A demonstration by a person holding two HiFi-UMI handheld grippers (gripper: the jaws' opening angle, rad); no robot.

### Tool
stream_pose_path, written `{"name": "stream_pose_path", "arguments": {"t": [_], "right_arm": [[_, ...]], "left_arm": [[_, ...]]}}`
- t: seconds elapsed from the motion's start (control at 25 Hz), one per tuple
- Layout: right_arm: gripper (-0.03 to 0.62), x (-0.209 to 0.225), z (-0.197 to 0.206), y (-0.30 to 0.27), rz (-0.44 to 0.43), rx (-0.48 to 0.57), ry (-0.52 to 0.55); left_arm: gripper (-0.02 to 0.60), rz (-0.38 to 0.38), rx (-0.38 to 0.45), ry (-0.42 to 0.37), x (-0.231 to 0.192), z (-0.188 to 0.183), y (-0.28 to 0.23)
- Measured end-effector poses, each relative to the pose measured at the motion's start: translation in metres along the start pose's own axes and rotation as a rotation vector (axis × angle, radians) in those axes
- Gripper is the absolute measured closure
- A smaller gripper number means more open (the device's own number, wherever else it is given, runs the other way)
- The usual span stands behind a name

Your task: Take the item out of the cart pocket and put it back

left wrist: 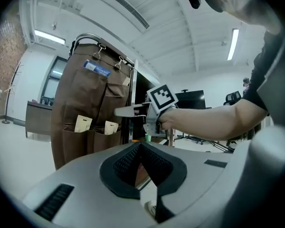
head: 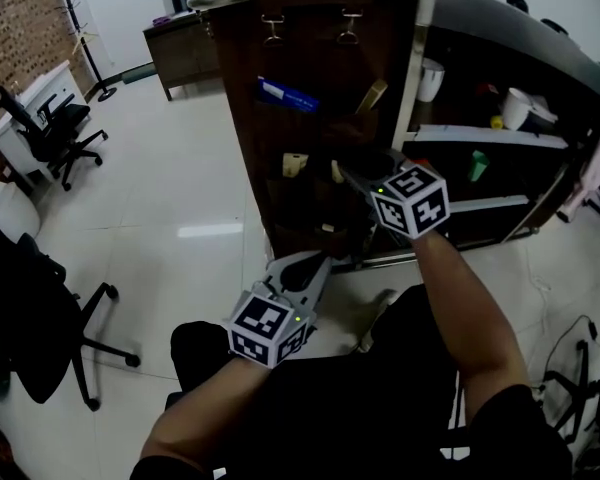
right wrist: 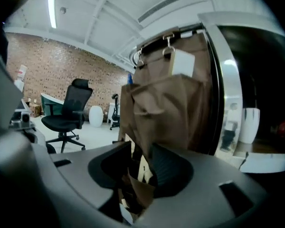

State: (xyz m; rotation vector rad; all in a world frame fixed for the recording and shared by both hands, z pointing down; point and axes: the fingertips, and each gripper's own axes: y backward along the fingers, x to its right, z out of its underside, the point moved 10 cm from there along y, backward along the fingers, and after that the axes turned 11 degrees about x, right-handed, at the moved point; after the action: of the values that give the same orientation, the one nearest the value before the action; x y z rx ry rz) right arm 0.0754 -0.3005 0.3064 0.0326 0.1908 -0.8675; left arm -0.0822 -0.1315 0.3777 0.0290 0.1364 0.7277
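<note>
A brown fabric organiser [head: 310, 118] with several pockets hangs on the cart's side. Cream packets [head: 295, 164] stick out of its lower pockets, and a blue item [head: 286, 94] sits higher up. My right gripper [head: 348, 176] is at a lower pocket. In the right gripper view this gripper [right wrist: 140, 160] stands open, with a pocket's brown edge and a cream packet [right wrist: 141, 167] between the jaws. My left gripper [head: 305, 264] hangs lower, away from the cart. In the left gripper view it [left wrist: 141, 148] is shut on nothing and faces two cream packets [left wrist: 82, 124].
Cart shelves [head: 485, 136] on the right hold white cups [head: 520, 108] and a green object [head: 478, 165]. Black office chairs [head: 55, 128] stand at the left on the white floor, and one is close by me [head: 60, 308]. A dark cabinet [head: 185, 48] is behind.
</note>
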Motion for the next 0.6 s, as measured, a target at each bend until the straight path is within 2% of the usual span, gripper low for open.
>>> {"name": "stream_pose_path", "arguments": {"t": [0.12, 0.52, 0.6], "right_arm": [[0.436, 0.01, 0.021, -0.015, 0.01, -0.062, 0.0], [0.437, 0.009, 0.053, -0.035, -0.026, -0.13, -0.041], [0.474, 0.006, 0.058, -0.036, -0.034, -0.146, -0.033]], "left_arm": [[0.581, -0.001, 0.002, 0.008, -0.001, 0.0, 0.001], [0.581, 0.007, 0.0, 0.018, 0.0, 0.0, 0.0], [0.581, 0.007, 0.0, 0.02, 0.0, 0.0, 0.0]]}}
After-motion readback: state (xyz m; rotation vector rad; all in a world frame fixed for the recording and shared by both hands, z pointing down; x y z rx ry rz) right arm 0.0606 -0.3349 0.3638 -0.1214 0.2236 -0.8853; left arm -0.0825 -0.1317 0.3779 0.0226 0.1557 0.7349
